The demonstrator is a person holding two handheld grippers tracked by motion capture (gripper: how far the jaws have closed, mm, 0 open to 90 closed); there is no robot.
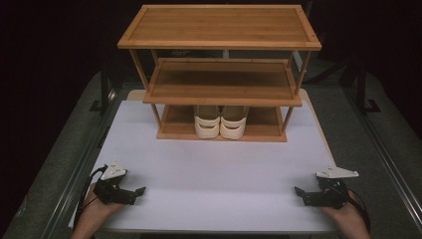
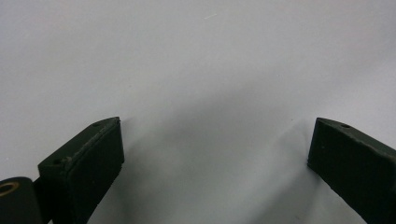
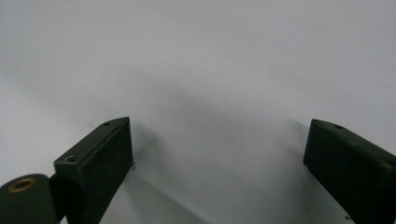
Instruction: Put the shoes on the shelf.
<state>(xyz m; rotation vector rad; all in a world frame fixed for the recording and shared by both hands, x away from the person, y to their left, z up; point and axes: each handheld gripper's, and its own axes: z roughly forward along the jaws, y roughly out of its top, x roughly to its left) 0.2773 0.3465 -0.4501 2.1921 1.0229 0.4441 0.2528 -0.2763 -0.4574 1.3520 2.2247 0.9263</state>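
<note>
My left gripper rests at the lower left of the high view, on the white table surface, held in my left hand. Its jaws point toward frame centre. In the left gripper view, the left gripper has its jaws set wide apart, with nothing but bare white surface between them.

My right gripper rests at the lower right of the high view, held in my right hand, jaws likewise pointing toward frame centre. In the right gripper view, the right gripper also has its jaws wide, with nothing between them.

The two grippers are well apart, one near each lower corner of the white surface.

A three-tier wooden rack stands at the upper centre of the high view, at the far part of the table. A pair of white shoes sits side by side, touching, on the rack's bottom tier, at its middle. The middle and top tiers carry nothing. The shoes are well apart from both grippers.
</note>
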